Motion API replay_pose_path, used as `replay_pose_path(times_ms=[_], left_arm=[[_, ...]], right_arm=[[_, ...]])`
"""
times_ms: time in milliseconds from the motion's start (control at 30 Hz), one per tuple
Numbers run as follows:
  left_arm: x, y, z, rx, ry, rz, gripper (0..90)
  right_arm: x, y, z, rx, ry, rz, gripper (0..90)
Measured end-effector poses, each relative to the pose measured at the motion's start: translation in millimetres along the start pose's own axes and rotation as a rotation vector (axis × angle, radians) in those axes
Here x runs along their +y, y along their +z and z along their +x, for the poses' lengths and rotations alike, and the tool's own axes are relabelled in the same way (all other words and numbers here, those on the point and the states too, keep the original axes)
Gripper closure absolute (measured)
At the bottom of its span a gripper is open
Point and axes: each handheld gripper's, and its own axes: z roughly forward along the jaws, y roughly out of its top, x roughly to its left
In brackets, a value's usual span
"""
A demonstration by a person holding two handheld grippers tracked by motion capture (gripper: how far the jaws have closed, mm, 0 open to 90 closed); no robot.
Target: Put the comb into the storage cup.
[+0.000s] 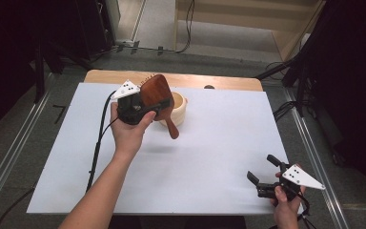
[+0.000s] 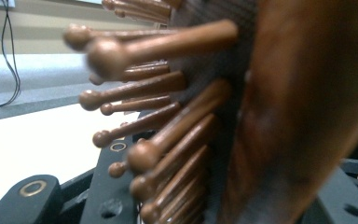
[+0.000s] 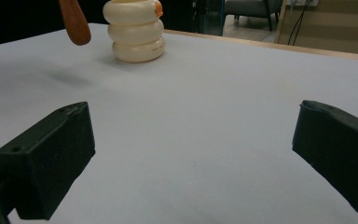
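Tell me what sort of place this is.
Probably a lab or recording studio: a white-covered table on a grey floor with metal rails, loose cables, and black drapes at the sides.

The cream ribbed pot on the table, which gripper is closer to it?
Left. The left gripper holds the wooden hairbrush up right beside the cream ribbed pot. The right gripper sits far off near the table's front right corner, fingers spread.

A lab-style recording room: a white-topped table (image 1: 209,157) stands on grey floor between metal floor rails (image 1: 9,157), cables (image 1: 188,28) trailing at twelve o'clock, black stands (image 1: 40,71) at ten.
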Motion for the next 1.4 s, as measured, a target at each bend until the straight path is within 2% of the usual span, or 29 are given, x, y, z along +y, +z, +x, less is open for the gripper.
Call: replay_pose_path(times_ms=[600, 733, 933, 1400], left_arm=[[15.5, 0.4, 14.9, 0.017, -0.019, -0.023, 55.4], [20.2, 1.2, 17.3, 0.03, -0.006, -0.018, 55.4], [22.5, 2.3, 23.7, 0.026, -0.029, -0.037, 55.4], [32.1, 7.0, 31.8, 0.046, -0.035, -0.047, 55.4]], right_arm=[[0.0, 2.3, 0.6, 0.019, -0.008, 0.004, 0.0], [-0.2, 2.5, 0.9, 0.021, -0.002, 0.009, 0.0], [-0.4, 3.7, 0.5, 0.026, -0.001, 0.014, 0.0], [-1.2, 4.7, 0.0, 0.035, 0.0, 0.014, 0.0]])
